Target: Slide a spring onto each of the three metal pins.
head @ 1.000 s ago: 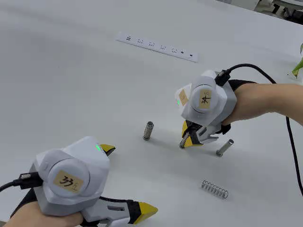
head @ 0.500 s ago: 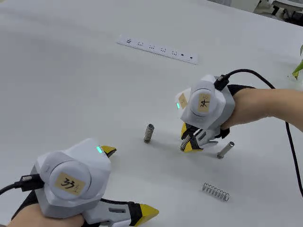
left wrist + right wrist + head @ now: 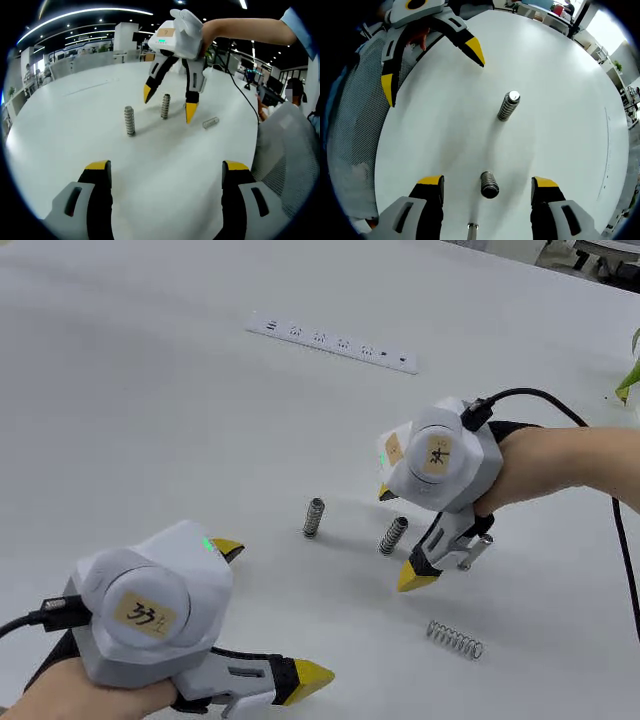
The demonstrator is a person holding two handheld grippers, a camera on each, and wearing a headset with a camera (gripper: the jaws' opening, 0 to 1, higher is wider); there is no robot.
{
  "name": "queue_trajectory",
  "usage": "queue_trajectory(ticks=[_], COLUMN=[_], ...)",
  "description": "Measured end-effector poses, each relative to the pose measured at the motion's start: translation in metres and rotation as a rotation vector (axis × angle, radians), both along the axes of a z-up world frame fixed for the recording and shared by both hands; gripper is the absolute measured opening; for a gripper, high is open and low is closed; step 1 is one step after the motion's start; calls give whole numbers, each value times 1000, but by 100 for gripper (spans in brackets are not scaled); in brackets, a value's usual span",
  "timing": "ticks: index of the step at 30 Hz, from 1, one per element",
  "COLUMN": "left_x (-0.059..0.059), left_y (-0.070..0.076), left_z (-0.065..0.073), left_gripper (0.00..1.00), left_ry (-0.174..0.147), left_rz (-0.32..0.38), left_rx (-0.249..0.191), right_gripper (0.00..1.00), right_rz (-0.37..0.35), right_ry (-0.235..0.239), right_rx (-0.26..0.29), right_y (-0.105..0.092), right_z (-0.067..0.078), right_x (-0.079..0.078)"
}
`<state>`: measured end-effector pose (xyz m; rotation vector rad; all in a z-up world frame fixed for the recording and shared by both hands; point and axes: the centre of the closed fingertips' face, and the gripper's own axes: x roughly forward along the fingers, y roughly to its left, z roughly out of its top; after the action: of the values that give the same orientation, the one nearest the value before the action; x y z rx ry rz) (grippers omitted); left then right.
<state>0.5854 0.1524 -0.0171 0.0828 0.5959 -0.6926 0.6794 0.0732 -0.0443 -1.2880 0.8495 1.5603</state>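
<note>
2 sprung pins (image 3: 314, 517) (image 3: 393, 535) upright mid-table (image 3: 150, 390) — last spring (image 3: 454, 639) loose, 3rd pin (image 3: 472, 227) bare. L gripper (image 3: 166, 165), R gripper (image 3: 400, 537) released, empty.

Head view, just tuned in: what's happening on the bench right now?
Two pins stand upright on the white table, each wearing a spring. The first sprung pin stands free. The right gripper hangs open over the second sprung pin. The left gripper is open and idle, nearer the person. A loose spring lies flat, not yet fitted.
</note>
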Motion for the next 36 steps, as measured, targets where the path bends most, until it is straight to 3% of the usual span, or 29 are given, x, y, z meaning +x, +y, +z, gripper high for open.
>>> queue_trajectory(ticks=[3, 9, 21, 29, 36], left_x=[0, 2, 6, 5, 4], left_y=[-1, -1, -6, -10, -15], left_z=[1, 4, 13, 18, 19], left_gripper=[90, 90, 90, 90, 89], left_ry=[-2, -4, -22, -27, -28], left_rz=[-2, 9, -9, -30, -49], left_rx=[1, -6, 11, 21, 28], right_gripper=[84, 99, 99, 99, 99], right_rz=[-22, -65, -155, -236, -282], right_ry=[2, -4, -8, -54, -62], right_rx=[29, 83, 163, 264, 322], right_y=[0, 0, -10, -19, -36], right_z=[2, 8, 24, 43, 51], right_x=[-1, 0, -1, 3, -8])
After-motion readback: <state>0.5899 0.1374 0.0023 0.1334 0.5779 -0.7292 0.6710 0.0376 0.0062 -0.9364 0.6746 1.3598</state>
